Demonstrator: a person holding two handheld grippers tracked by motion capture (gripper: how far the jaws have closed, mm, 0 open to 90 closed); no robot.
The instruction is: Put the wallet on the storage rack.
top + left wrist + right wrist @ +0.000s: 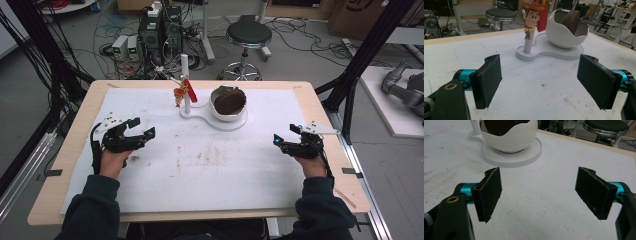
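Left gripper view puts the cowboy figure (532, 18) straight ahead of my left gripper (539, 82), hanging on a white post (527, 46) beside the cracked-egg bowl (566, 31). Both grippers are spread wide and hold nothing, resting low over the table (200, 170). My right gripper (537, 195) has the bowl ahead and to its left. To do this well, I'd advance the left one level, centre the figure between the jaws, and close gently without knocking the post.

Right claw (537, 195): jaws wide apart, nothing between them.
Eggshell bowl (509, 138): white, on round base (524, 157), ahead.
Desk (544, 215): white cover.
Stool (607, 126): beyond the desk.
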